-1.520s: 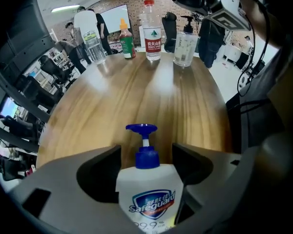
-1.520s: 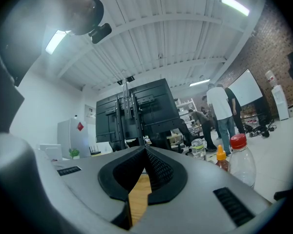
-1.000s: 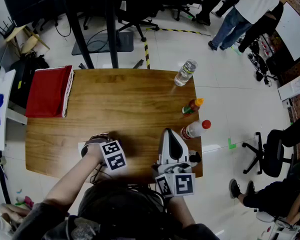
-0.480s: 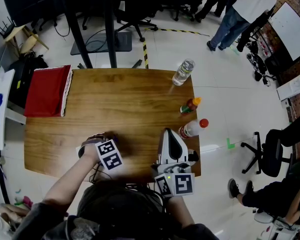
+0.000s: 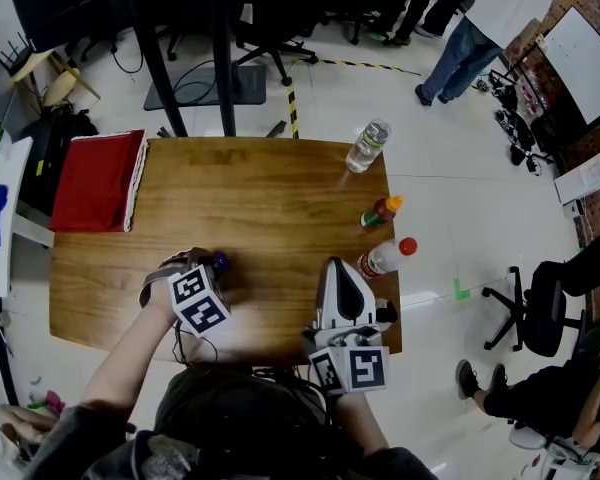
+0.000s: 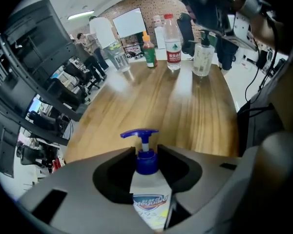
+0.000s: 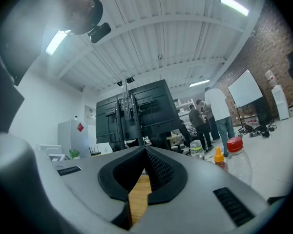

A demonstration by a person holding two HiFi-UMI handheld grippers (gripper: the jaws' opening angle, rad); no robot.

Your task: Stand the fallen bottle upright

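- Table [image 5: 260, 208] of warm wood grain; its near edge is hidden under the person's arms.
- Left gripper [image 6: 146, 156] hangs over the table's near left part. Its jaws have just been closing and clamp the pump bottle [image 6: 147, 201] at the neck.
- Right gripper [image 7: 145, 162] sits at the near right edge, jaws pressed together with nothing between them.
- Pump bottle has a blue pump head and a label reading "Safeguard". Its body is cut off at the frame's bottom, and from the head view only its blue top shows.
- Red-capped bottle [image 6: 173, 43] stands far along the table, its red label too small to read.
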